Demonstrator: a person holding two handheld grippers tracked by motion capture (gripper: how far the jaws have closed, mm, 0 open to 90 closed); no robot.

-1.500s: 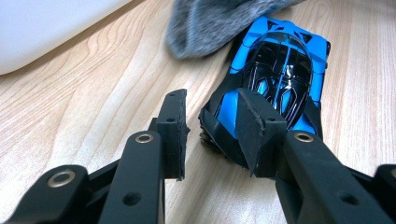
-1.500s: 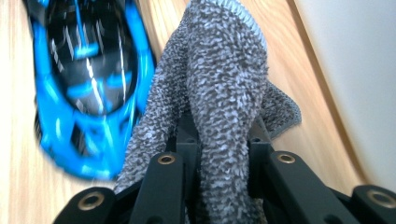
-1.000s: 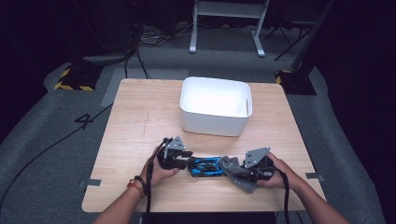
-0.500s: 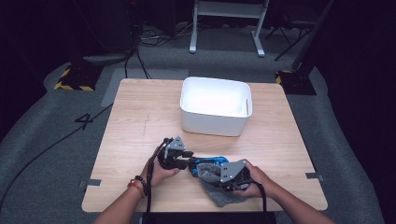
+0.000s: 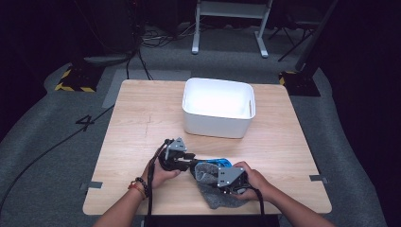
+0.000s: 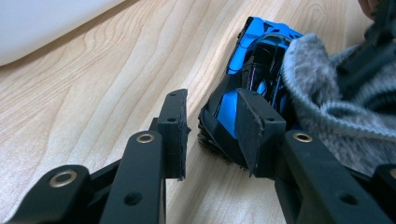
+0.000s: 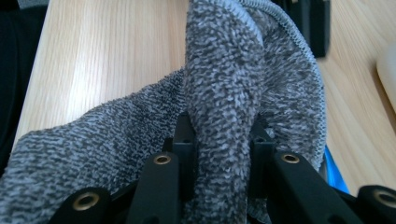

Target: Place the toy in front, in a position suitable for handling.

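Observation:
A blue and black toy car (image 6: 254,60) lies on the wooden table (image 5: 142,123), near its front edge. My left gripper (image 6: 212,116) is shut on one end of the car, its pads on either side. A grey fuzzy cloth (image 7: 224,84) is bunched between the jaws of my right gripper (image 7: 222,140), which is shut on it. From above, the cloth (image 5: 215,196) drapes over the car (image 5: 221,162) and trails toward the front edge, with the right gripper (image 5: 208,172) facing the left gripper (image 5: 191,163). A sliver of blue car (image 7: 334,172) shows under the cloth.
A white rectangular bin (image 5: 217,125) stands on the table just beyond the car. Bare wood lies to the left and right of the hands. Dark floor with cables and a stand surrounds the table.
My right gripper has moved left with the grey cloth, from the car's right end onto the car. The left gripper and the car have stayed put.

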